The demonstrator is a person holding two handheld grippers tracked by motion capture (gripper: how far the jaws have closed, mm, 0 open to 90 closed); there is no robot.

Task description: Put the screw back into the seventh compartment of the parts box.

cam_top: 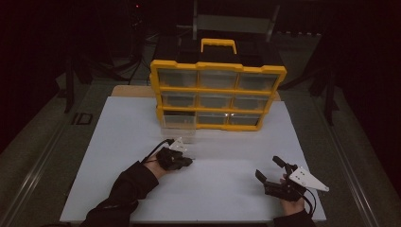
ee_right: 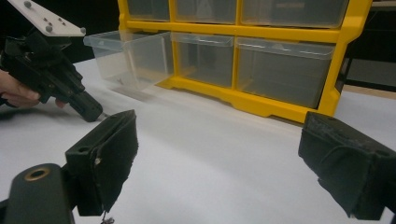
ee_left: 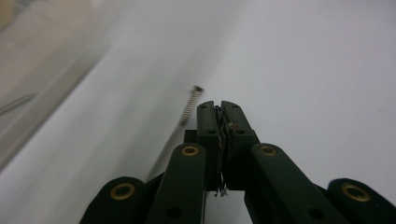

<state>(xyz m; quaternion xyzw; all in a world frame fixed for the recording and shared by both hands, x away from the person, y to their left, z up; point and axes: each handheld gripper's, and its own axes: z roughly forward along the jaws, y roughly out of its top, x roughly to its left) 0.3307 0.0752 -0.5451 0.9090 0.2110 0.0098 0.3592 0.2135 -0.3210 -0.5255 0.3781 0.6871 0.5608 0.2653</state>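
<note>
A small silver screw (ee_left: 191, 105) lies on the white tabletop (cam_top: 217, 189), just left of my left gripper's tips and outside the jaws. My left gripper (ee_left: 218, 105) has its jaws pressed together with nothing plainly between them; it rests low on the table (cam_top: 188, 162) in front of the organizer, and the right gripper view shows its tip (ee_right: 92, 111) touching the surface. My right gripper (cam_top: 270, 169) stands open at the front right, its two padded jaws wide apart (ee_right: 219, 149) and empty.
A yellow parts organizer (cam_top: 217, 92) with clear drawers and a handle stands at the back of the white board. Its bottom-left drawer (cam_top: 178, 131) is pulled out (ee_right: 133, 58) toward the left gripper. Dark floor and stands surround the table.
</note>
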